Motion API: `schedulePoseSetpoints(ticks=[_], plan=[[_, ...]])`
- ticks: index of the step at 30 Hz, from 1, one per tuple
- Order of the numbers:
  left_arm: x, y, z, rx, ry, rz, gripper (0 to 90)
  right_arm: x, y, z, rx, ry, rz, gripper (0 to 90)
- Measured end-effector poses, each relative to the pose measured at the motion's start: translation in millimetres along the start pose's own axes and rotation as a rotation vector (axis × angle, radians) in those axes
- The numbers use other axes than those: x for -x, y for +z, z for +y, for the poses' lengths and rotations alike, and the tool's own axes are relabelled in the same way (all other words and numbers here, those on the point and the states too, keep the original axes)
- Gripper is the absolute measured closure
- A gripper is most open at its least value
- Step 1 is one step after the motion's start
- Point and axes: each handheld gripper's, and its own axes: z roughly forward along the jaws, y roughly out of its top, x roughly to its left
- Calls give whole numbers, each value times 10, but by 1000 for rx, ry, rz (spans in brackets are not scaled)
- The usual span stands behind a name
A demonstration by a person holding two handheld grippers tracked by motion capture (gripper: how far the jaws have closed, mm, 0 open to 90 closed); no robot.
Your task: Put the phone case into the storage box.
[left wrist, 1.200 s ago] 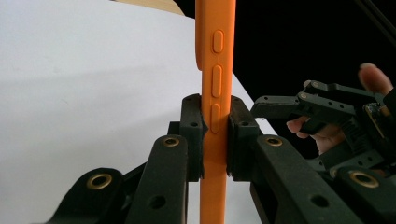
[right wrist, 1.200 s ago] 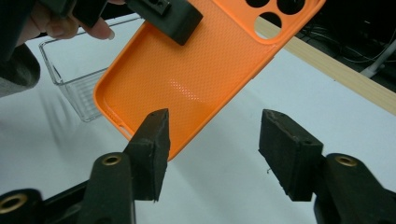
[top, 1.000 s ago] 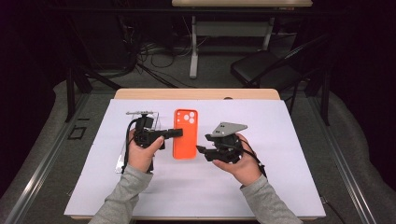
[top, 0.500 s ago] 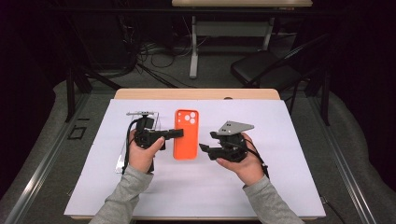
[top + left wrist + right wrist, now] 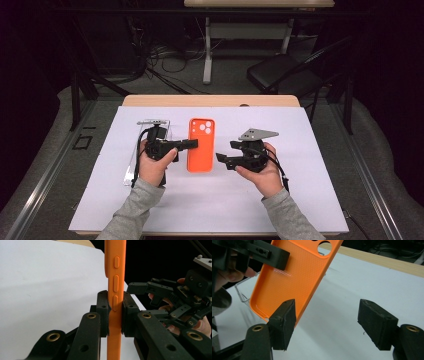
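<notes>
Over the white table (image 5: 310,165), mid-span, an orange phone case (image 5: 201,145) is held by the left tool (image 5: 191,144), whose jaws pinch one long edge of it. Right tool (image 5: 220,157) sits just beside the case's other long edge, jaws spread, gripping nothing. Progress, as a judgement: the case is picked and secured by one side; the second grip is not yet made, and whatever follows, likely fitting it to the clear case (image 5: 150,131) or a two-handed handover, is left to do. The clear case lies flat on the table behind the left hand (image 5: 152,167), untouched by either tool. View differences: from the high view the case reads almost as if lying flat, and whether it is lifted is hard to call; the right gripper view settles that, showing the phone case (image 5: 297,277) tilted up off the sheet, its textured inside and camera cut-out facing the lens, with the clear case (image 5: 243,293) behind its lower corner. Left gripper view gives the edge-on look: phone case (image 5: 115,290) upright between the two pads, side buttons facing the lens, the lowest button right at the pinch, right tool (image 5: 140,288) near beyond it. Pad contact on both faces is plain there, not from above.
</notes>
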Motion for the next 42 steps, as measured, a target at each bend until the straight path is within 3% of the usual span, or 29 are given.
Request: schedulePoseSetpoints(ticks=[3,8,21,26,34,42], plan=[[3,7,-6,1,5,-5,803,29,-6,-10,0,29,33,268],[12,14,-12,-1,11,-8,803,42,-5,-24,0,42,49,225],[33,42,-40,0,16,-18,803,42,-5,-21,11,62,48,232],[40,61,-50,-7,23,-33,803,66,-20,-28,25,94,104,292],[60,74,-67,-5,35,-43,803,97,-29,-35,50,122,127,320],[79,101,-84,-16,44,-57,803,131,-15,-39,40,158,166,348]])
